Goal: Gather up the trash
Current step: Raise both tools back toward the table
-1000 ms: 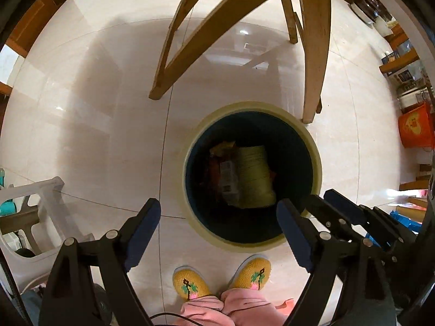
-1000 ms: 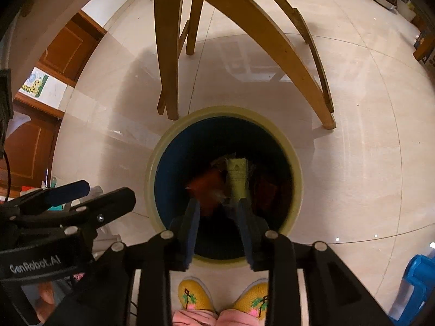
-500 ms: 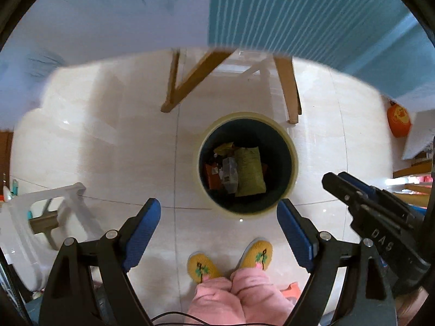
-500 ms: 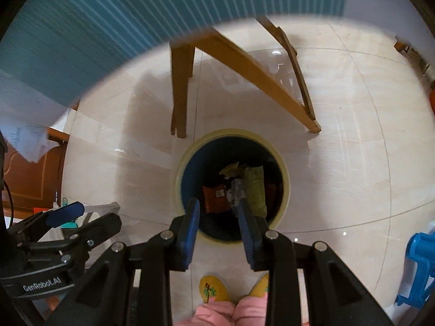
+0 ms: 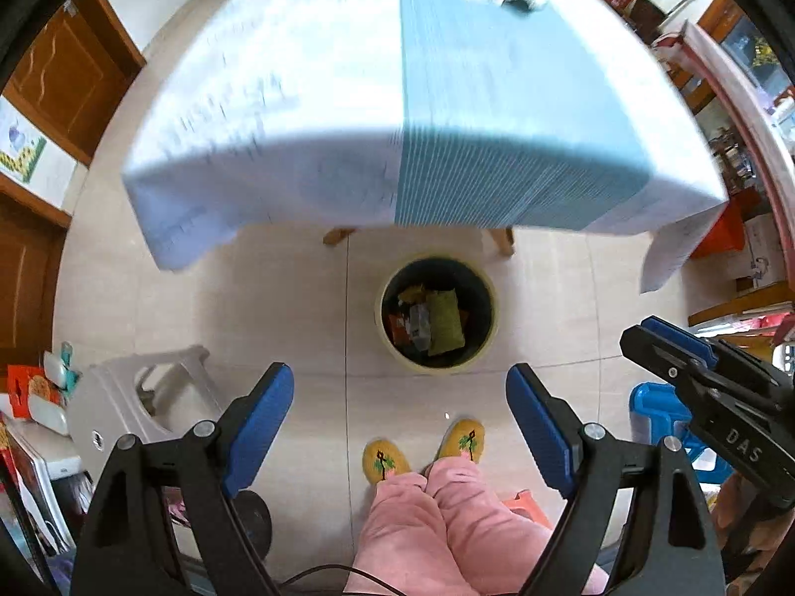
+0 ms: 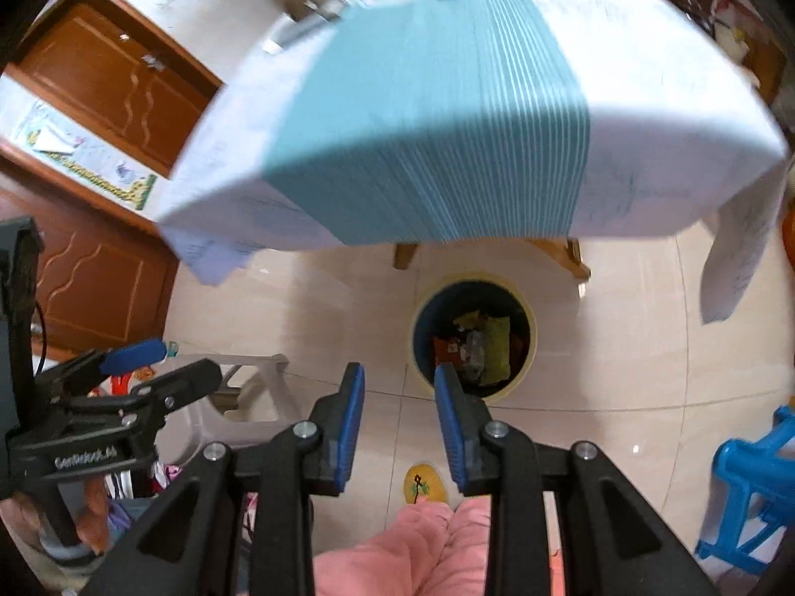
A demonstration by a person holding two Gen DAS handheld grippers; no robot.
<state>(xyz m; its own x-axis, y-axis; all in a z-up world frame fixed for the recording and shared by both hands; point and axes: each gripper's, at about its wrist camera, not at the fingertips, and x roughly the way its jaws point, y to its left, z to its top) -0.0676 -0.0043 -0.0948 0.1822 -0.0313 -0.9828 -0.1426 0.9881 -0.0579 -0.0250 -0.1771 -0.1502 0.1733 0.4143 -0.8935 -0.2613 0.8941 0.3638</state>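
Both hand-held grippers are empty: the left hand-held gripper point(image 5: 400, 422) gapes wide, the right hand-held gripper point(image 6: 400, 422) is narrowly parted. Wrappers lie in the bin point(image 5: 489, 342) below. Next, probably, comes fetching more trash from the counter point(image 5: 348, 99).

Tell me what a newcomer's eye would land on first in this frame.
First, the round dark trash bin with a pale yellow rim, standing on the cream tiled floor just past the table edge, with crumpled wrappers inside. Above it spreads the white tablecloth with a wide teal striped band. Low in the frame, the left gripper gapes wide and the right gripper stands narrower, both empty.
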